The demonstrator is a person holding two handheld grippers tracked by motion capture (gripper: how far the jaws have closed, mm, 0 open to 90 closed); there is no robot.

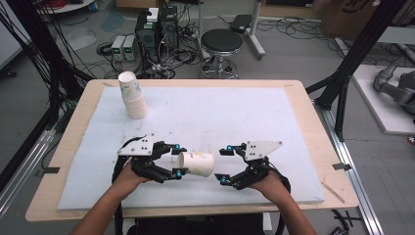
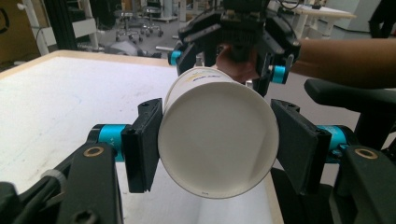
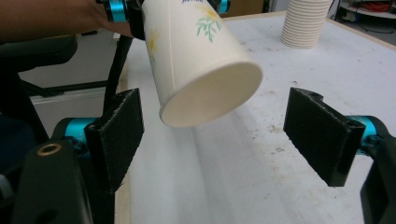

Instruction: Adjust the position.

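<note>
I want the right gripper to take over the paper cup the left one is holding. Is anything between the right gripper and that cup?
Nothing visible is in the way. The paper cup lies sideways in the left gripper, its wide mouth facing the open right gripper. Between them there's just bare white mat. The stack of cups stands far off at the back left.

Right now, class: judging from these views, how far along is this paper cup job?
Done: one paper cup is off the table, clamped sideways by the left gripper. In hand: the cup's open end faces the right gripper, whose fingers stand wide apart, not touching it. Left, probably: the handover, and the cup stack at the far left.
</note>
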